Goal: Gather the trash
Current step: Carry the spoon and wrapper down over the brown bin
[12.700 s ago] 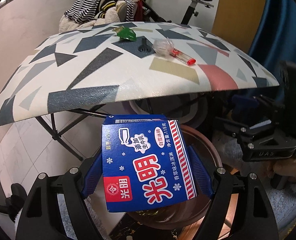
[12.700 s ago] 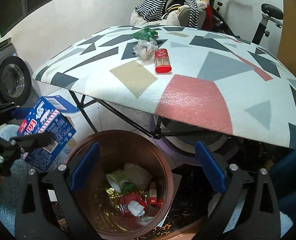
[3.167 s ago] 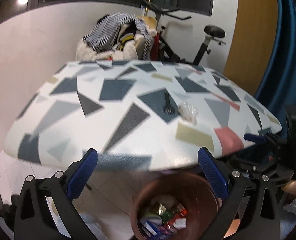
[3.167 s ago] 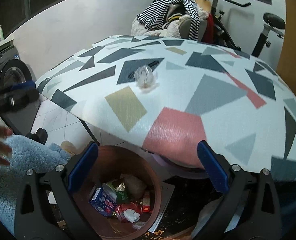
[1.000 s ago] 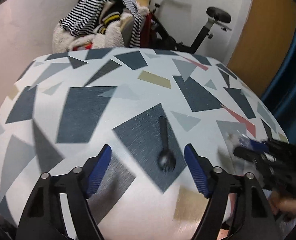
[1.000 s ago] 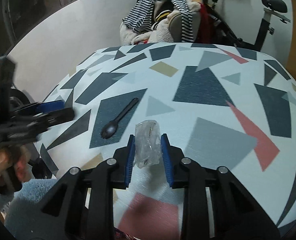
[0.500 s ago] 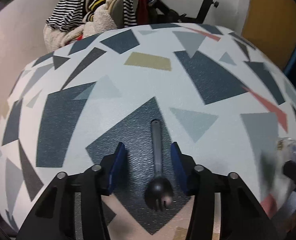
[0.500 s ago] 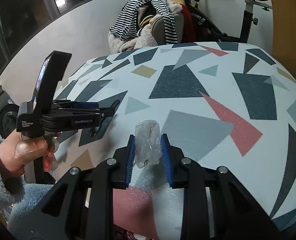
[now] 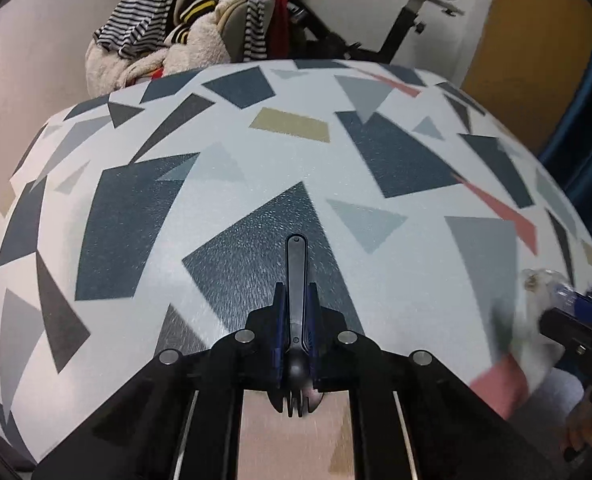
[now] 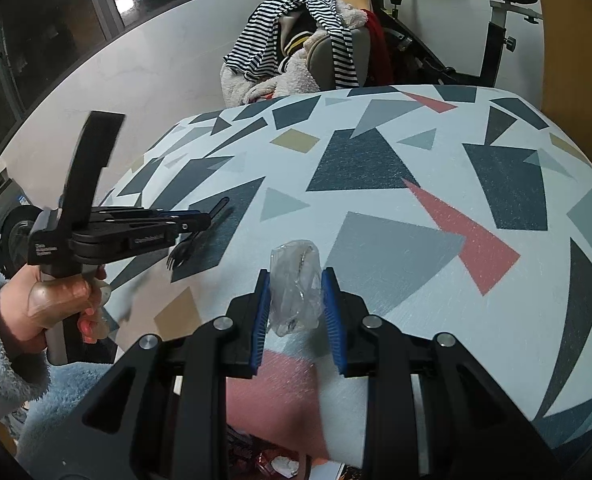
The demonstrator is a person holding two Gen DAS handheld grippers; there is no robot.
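Your left claw (image 9: 296,332) is closing its blue pads on the black plastic spork (image 9: 297,304), with the handle pinched between them and the jaws just finishing their squeeze. The spork is lying straight along the claw's own line: its tined head is sitting behind the pads, close under the camera, and its handle is running out ahead past the fingertips, resting on the dark patch of the surface (image 9: 223,184). Judging from that, a straight lift should clear it without twisting.

Your right claw (image 10: 296,312) is gripping the crumpled clear plastic wrapper (image 10: 296,284), which is standing up between its pads and poking out above them, just over the near edge of the surface. In the right wrist view your left claw is working off to the left, well apart, so the two are not crowding each other.

Ahead of both claws the surface is lying bare. Beyond its far edge a pile of clothes (image 9: 183,36) and an exercise bike (image 10: 496,24) are standing.
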